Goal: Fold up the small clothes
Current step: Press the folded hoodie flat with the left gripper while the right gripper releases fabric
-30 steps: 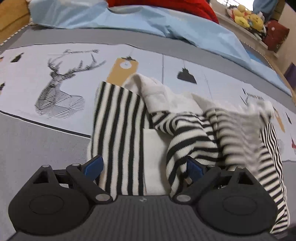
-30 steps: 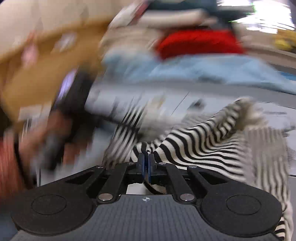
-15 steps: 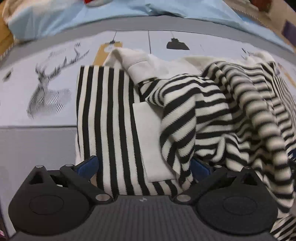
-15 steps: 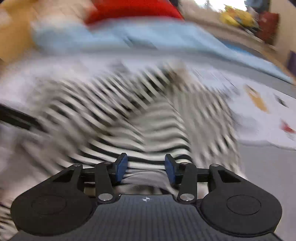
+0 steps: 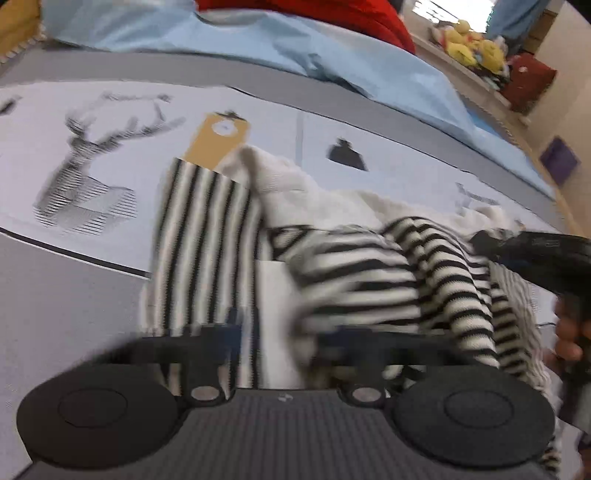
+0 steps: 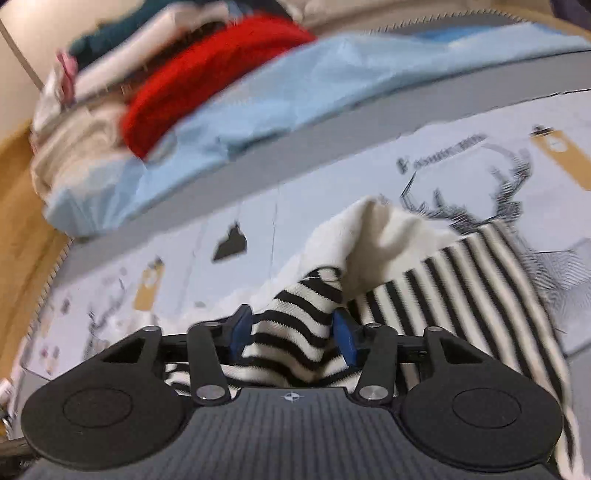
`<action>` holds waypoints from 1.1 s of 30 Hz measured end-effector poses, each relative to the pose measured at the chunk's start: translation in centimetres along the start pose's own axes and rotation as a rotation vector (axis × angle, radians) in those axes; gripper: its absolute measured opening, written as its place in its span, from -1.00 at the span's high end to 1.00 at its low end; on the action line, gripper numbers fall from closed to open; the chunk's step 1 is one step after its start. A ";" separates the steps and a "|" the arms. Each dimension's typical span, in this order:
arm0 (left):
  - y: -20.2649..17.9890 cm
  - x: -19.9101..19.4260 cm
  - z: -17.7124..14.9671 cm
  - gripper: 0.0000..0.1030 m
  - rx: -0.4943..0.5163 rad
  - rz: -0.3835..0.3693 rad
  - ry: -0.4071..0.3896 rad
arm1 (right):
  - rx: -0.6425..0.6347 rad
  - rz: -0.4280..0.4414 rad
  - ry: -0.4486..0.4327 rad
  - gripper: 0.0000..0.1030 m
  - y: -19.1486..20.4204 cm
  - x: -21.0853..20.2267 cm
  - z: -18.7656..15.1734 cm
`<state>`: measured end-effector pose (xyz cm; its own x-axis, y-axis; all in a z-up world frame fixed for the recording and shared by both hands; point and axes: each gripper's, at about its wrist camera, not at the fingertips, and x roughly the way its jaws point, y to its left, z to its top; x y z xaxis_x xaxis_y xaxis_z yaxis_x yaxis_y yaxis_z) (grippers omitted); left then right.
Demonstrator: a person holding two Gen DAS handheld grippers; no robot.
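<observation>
A black-and-white striped knit garment (image 5: 203, 240) with a cream lining (image 5: 280, 177) lies crumpled on the deer-print bed sheet (image 5: 85, 173). One striped sleeve (image 5: 369, 266) is draped across its body. My left gripper (image 5: 282, 336) is blurred, its jaws closing on the garment's near edge and white label. In the right wrist view my right gripper (image 6: 291, 328) has its jaws closing on a bunched striped sleeve (image 6: 295, 310), and the blue pads touch it on both sides. The flat striped panel (image 6: 461, 288) lies to its right. A hand (image 5: 567, 332) shows at the right edge of the left wrist view.
A light blue cloth (image 5: 332, 62) and a red knit (image 5: 332, 14) lie along the far side of the bed. Stuffed toys (image 5: 469, 48) sit on a ledge at the far right. A heap of clothes (image 6: 129, 66) and a wooden edge (image 6: 22, 206) are at the left.
My left jaws went from wide open to closing on the garment's near edge. My right gripper let go of the sleeve, swung across the garment while rolling, and now grips a striped fold.
</observation>
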<state>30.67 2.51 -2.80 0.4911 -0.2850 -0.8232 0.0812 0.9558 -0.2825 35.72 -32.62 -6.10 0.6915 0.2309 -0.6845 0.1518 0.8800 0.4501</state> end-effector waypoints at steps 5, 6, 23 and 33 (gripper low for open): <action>1.3 0.2 0.6 0.92 -0.014 0.076 -0.014 | -0.061 -0.107 -0.129 0.95 -1.3 -1.8 1.7; 1.4 0.7 0.4 0.92 -0.009 0.098 0.012 | -0.038 -0.116 -0.114 0.97 -2.5 -1.6 1.8; -3.7 -2.1 -2.3 -0.69 0.159 0.043 -0.070 | -0.563 0.019 -0.058 0.33 7.2 -9.2 -12.3; -6.8 1.2 -9.4 -0.88 0.523 0.173 0.029 | -0.624 -0.157 -0.083 -0.18 4.3 -7.7 -16.2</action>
<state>22.55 -5.06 -6.51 0.5123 -0.1155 -0.8510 0.4249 0.8952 0.1343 19.64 -23.93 -8.19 0.7502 0.0687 -0.6576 -0.1657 0.9824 -0.0865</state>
